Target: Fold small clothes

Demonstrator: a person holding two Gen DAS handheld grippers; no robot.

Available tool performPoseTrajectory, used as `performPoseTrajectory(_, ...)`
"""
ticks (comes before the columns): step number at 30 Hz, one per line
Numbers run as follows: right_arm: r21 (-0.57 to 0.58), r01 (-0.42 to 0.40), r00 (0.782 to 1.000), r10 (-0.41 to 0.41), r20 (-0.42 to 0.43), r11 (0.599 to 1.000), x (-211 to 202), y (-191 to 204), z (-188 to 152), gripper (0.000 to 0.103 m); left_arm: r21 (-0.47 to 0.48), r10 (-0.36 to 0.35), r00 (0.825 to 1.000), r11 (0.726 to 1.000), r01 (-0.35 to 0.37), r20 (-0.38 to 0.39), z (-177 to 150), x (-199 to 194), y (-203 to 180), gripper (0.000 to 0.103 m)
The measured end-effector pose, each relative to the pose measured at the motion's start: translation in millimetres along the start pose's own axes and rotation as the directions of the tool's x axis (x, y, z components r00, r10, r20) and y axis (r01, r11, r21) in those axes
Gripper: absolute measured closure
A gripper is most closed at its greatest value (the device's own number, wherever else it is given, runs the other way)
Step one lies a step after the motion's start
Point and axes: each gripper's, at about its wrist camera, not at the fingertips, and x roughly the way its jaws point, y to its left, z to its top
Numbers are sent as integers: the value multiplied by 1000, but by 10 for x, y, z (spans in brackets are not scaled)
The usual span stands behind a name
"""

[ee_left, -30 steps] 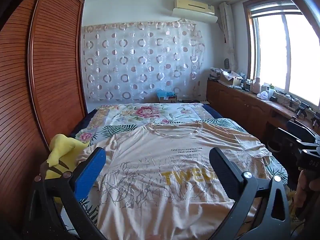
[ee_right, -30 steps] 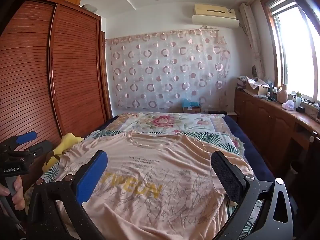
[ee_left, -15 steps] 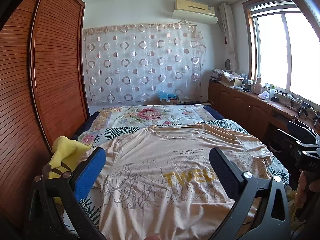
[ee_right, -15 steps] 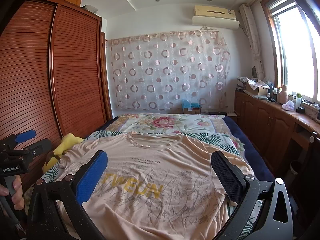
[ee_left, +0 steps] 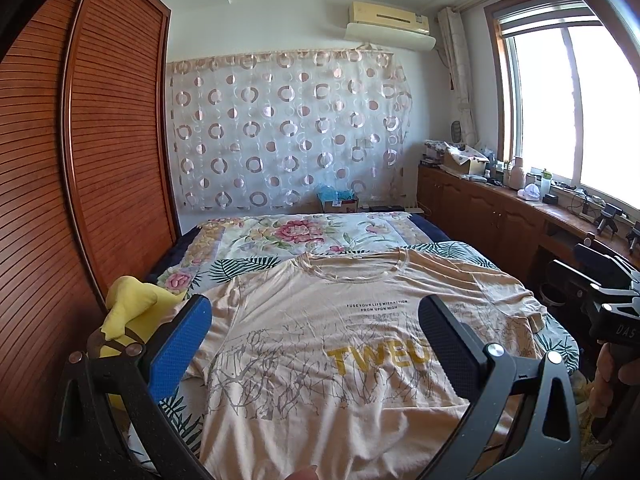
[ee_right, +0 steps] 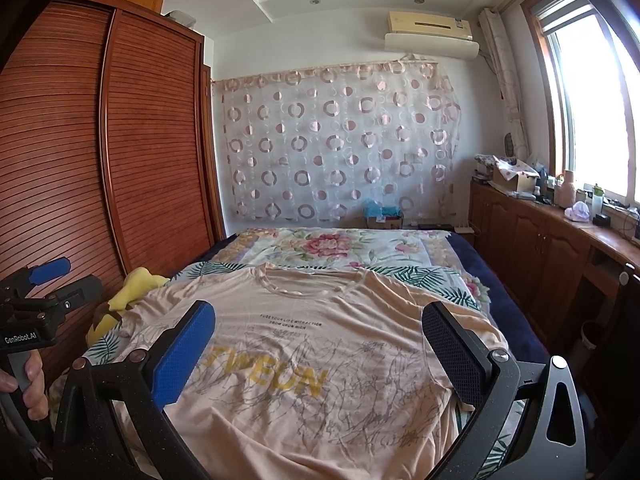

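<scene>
Shirt laid flat on bed

T-shirt (ee_left: 340, 344), peach, yellow lettering, spread face-up across floral bed (ee_left: 304, 236). Left gripper (ee_left: 312, 344) and right gripper (ee_right: 320, 348) held above hem, fingers wide apart, grasping nothing. Yellow plush toy (ee_left: 128, 308) beside left sleeve.

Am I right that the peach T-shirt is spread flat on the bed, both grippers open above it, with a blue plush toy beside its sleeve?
Nearly: the plush toy is yellow, as the left wrist view shows. The rest holds.
</scene>
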Motion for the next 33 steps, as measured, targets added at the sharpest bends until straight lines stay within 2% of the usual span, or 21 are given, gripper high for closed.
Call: performPoseTrajectory(33,-4,-4,1000,4,13,1000,-13,10,-8,0,10,6,1000,1000,-6,11,54,-66,-21,0)
